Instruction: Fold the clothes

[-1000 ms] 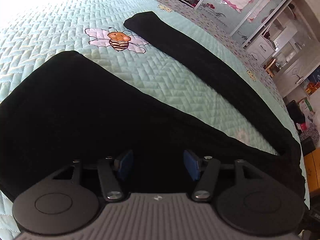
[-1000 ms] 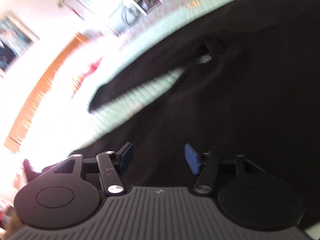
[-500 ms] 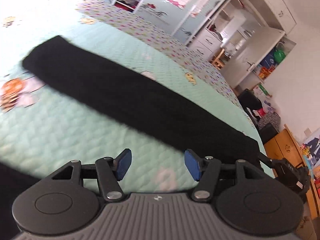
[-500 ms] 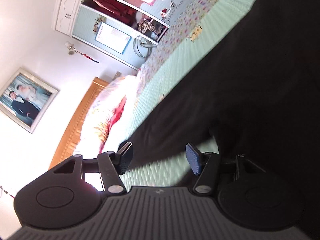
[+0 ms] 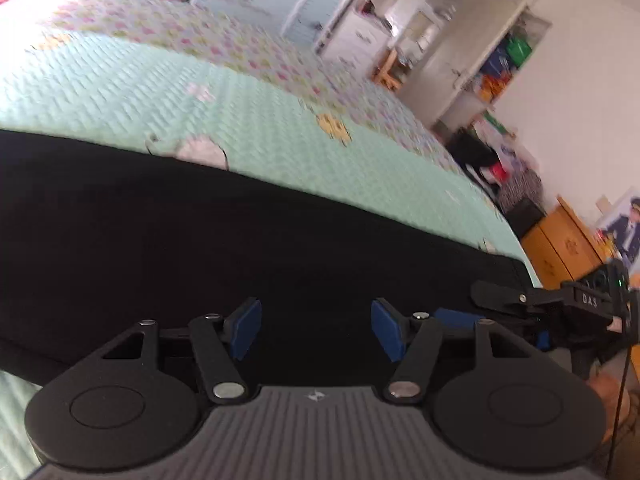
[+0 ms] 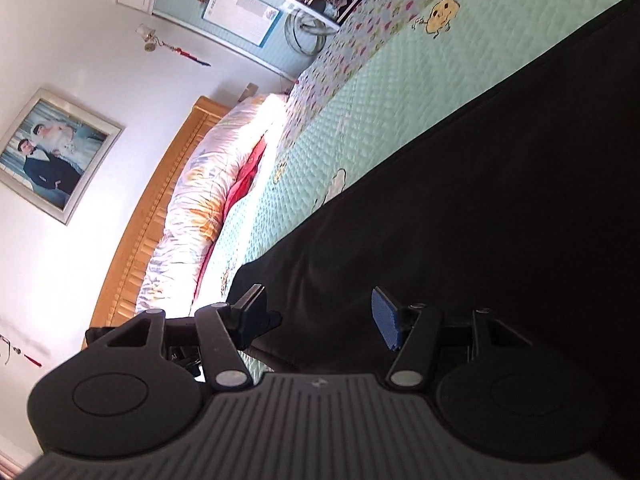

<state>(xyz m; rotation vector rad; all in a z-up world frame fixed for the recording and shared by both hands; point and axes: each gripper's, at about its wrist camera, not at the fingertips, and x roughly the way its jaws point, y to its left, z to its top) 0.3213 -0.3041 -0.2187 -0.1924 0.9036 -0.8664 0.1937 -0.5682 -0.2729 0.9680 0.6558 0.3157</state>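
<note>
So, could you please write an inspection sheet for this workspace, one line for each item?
Surface: bed with mint quilted cover, flowered border.
Job's things: black garment laid flat across the cover.
Clutter: rolled duvet by the wooden headboard.
Left tool: open, nothing between the pads, above the garment.
Right tool: open, empty, at the garment's edge; also seen in the left view.
Cables: thin dark cable at the right edge of the left view.
Surroundings: framed photo, shelves, wooden cabinet.

Left gripper (image 5: pixel 316 330): black linkage arms with silver screws, blue pads (image 5: pixel 386 334) on the fingertips, round black discs and ribbed grey housing behind the fingers.
</note>
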